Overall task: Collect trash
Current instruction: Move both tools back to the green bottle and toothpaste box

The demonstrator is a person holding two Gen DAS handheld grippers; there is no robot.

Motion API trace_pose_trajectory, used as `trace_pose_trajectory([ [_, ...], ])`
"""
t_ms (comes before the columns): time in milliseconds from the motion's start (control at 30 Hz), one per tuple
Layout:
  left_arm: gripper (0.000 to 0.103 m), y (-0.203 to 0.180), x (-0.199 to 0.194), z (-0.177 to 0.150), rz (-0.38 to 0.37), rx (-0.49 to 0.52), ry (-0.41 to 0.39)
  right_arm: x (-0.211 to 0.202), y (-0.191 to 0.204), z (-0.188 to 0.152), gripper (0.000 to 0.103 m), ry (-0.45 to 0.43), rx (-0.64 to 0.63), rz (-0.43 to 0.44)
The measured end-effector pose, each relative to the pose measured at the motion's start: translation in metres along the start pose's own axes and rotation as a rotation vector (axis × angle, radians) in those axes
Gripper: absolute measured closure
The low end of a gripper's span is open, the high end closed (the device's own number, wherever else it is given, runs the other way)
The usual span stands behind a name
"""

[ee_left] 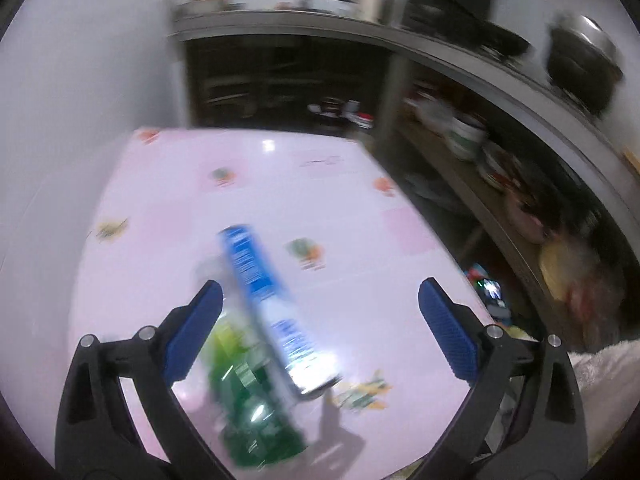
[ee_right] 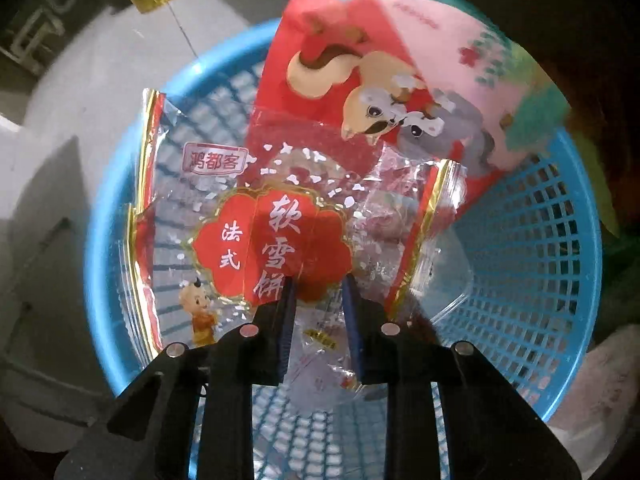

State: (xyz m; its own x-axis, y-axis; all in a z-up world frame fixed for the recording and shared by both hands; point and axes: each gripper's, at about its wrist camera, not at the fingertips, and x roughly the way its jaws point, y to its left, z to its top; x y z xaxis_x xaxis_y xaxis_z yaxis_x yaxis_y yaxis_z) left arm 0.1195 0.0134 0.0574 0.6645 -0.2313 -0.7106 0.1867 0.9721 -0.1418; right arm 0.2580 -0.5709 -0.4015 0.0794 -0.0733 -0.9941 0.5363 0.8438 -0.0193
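Trash split two ways: clear snack wrapper [ee_right: 256, 240] pinched in right gripper [ee_right: 318, 304] over blue basket [ee_right: 560, 264], red bag [ee_right: 360, 92] leaning at far rim. Left gripper [ee_left: 320, 320] spread wide, empty, above blue box [ee_left: 272, 304] and green packet [ee_left: 248, 400] on near part of pink table [ee_left: 180, 208]. Judged step: depositing wrapper. Next: release wrapper, then close on box.

A pink bench [ee_left: 256, 184] with small printed motifs fills the near view. Beyond its far right edge, blurred shelves [ee_left: 492, 200] hold bowls and tubs; a dark pot [ee_left: 582, 62] sits on top, far right
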Motion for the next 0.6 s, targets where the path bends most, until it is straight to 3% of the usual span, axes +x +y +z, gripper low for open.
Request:
trace_pose_trajectory([
  [133,0.009,0.038,-0.016,-0.014,0.046,-0.111,-0.044,-0.008,0.002,0.005,0.08,0.014,-0.022,-0.042],
  [233,0.009,0.054,-0.021,-0.021,0.067,-0.15,-0.068,-0.036,-0.001,0.004,0.076,-0.012,-0.017,-0.005],
  [333,0.009,0.067,-0.023,-0.027,0.077,-0.159,-0.083,-0.077,-0.009,-0.007,0.059,-0.052,-0.02,0.0],
  [433,0.009,0.071,-0.017,-0.032,0.089,-0.163,-0.078,-0.121,-0.019,-0.024,0.051,-0.095,-0.016,0.023],
  [600,0.009,0.082,-0.01,-0.046,0.072,-0.191,-0.054,-0.209,-0.034,-0.056,0.051,-0.222,0.018,0.043],
])
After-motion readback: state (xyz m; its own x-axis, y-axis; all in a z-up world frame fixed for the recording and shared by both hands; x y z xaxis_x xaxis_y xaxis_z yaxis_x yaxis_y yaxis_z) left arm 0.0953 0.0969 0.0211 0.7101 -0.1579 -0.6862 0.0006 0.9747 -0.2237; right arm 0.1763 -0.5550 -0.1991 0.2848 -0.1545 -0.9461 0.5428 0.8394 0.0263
